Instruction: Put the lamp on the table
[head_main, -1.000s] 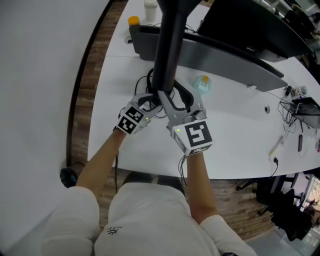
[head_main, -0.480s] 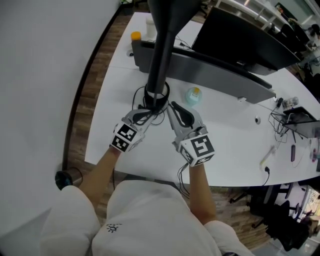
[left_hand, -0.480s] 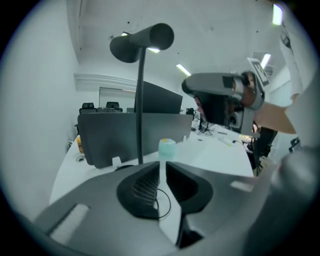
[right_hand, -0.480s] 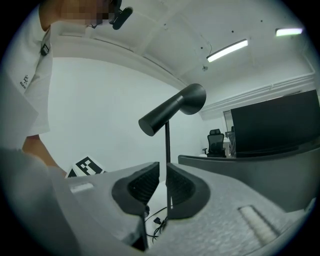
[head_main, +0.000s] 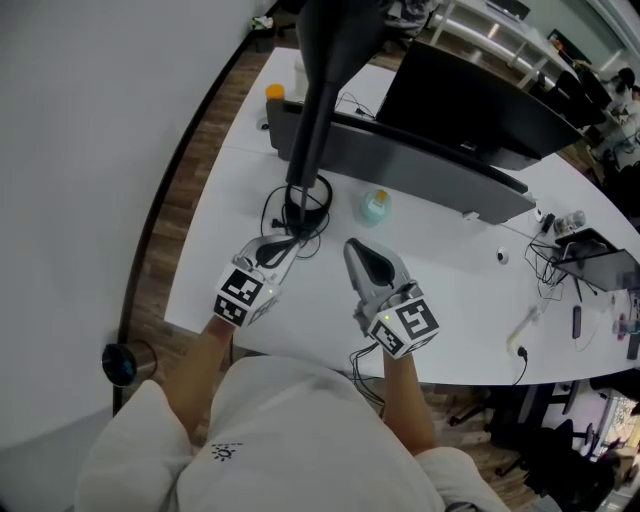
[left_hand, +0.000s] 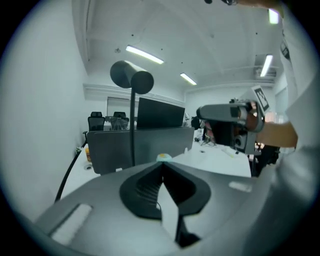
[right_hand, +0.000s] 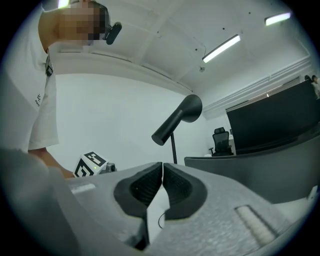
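So the white bench (head_main: 450, 280) now carries the lamp (head_main: 313, 120) all by itself. It stands upright, with its base just ahead of the left claw (head_main: 284, 245) and ahead-left of the right claw (head_main: 354, 248). 1 second ago both claws were right up at its pole. Now the 2 have backed off, and their jaws have just been closing, pressed together on nothing. Placing looks done to me.
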